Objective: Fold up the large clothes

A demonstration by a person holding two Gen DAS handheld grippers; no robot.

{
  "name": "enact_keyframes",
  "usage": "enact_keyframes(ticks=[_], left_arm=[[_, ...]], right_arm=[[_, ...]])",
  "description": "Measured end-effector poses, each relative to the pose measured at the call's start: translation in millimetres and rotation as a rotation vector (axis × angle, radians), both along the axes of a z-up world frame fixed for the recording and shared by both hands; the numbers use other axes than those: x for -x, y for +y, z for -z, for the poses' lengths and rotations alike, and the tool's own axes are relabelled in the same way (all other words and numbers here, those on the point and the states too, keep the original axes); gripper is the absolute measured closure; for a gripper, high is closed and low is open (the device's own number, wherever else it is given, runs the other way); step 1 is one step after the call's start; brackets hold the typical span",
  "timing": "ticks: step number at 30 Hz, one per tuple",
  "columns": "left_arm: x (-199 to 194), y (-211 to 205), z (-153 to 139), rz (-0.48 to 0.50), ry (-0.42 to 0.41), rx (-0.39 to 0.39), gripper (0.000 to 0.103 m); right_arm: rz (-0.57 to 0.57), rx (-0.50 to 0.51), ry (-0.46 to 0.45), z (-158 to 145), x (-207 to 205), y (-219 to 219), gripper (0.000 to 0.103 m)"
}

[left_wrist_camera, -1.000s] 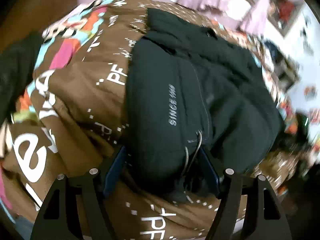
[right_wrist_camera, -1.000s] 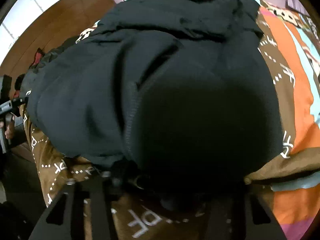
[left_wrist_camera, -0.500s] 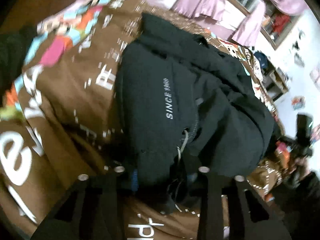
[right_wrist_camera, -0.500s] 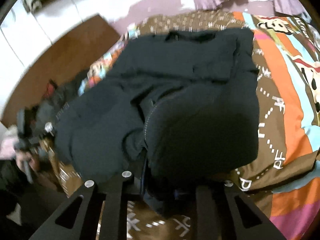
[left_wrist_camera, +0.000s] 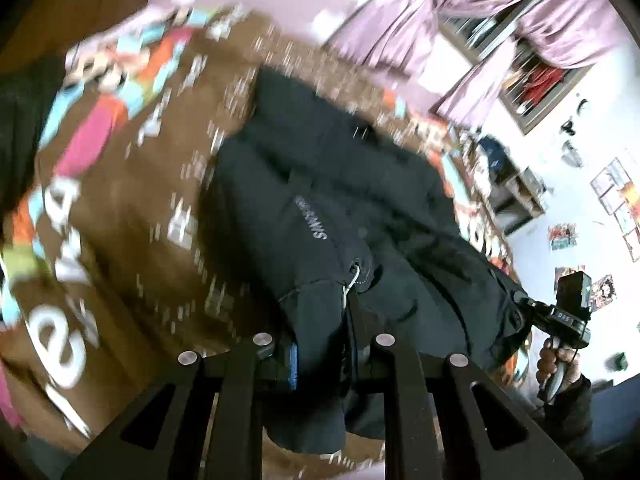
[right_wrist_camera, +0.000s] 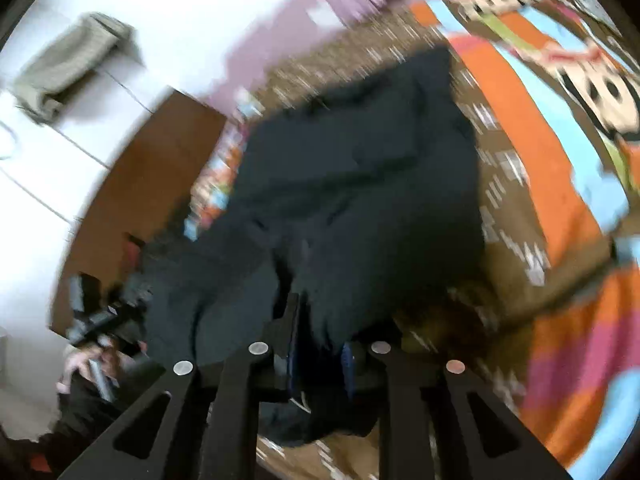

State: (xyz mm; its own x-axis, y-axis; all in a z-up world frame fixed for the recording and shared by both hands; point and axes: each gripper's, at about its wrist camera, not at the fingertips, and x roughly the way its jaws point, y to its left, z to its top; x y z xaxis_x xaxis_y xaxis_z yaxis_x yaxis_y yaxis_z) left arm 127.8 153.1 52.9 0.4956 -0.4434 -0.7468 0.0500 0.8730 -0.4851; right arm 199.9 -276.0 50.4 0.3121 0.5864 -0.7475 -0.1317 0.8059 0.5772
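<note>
My left gripper (left_wrist_camera: 324,354) has just been closing and its jaws now clamp a bunched hem of the black jacket (left_wrist_camera: 320,216), low in the middle of the left wrist frame, with a metal zip pull (left_wrist_camera: 352,278) dangling just above the pinch. My right gripper (right_wrist_camera: 320,354) has closed down too and bites the same garment's near edge at the bottom centre of its own view, fabric wadded between the blue pads. I judge this to be the lift at the start of a fold: both near corners are taken, and the next move calls for carrying them together over the body of the jacket, keeping the edge taut so it lands square. The jacket is dark, thick and soft, rumpled into heavy folds, with small pale lettering on one panel; it lies across the brown patterned bedspread (left_wrist_camera: 120,208), stretching from my grippers toward the upper centre of both frames. At lower right of the left view I see my other hand (left_wrist_camera: 560,364) on its handle.
</note>
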Motion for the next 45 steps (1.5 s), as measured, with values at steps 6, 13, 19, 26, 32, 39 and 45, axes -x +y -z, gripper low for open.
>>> enact_keyframes(ticks=[6, 13, 19, 26, 32, 39, 45], left_arm=[[13, -3, 29, -0.005, 0.100, -0.180, 0.074], [33, 12, 57, -0.045, 0.166, -0.158, 0.045], [33, 8, 55, -0.023, 0.160, -0.125, 0.073], [43, -6, -4, 0.003, -0.016, -0.110, 0.088], [38, -14, -31, 0.011, -0.057, -0.116, 0.089], [48, -12, 7, 0.026, 0.029, -0.204, 0.087], [60, -13, 25, 0.031, 0.081, -0.277, 0.079]], right_arm=[[-0.002, 0.098, 0.050, 10, 22, -9, 0.030], [-0.026, 0.185, 0.066, 23, 34, 0, 0.036], [-0.005, 0.158, -0.005, 13, 45, 4, 0.078], [0.117, -0.131, -0.211, -52, 72, -28, 0.088], [0.161, -0.177, -0.283, -69, 87, -38, 0.094], [0.134, -0.135, -0.266, -63, 92, -30, 0.094], [0.093, 0.027, -0.210, -43, 100, -14, 0.094]])
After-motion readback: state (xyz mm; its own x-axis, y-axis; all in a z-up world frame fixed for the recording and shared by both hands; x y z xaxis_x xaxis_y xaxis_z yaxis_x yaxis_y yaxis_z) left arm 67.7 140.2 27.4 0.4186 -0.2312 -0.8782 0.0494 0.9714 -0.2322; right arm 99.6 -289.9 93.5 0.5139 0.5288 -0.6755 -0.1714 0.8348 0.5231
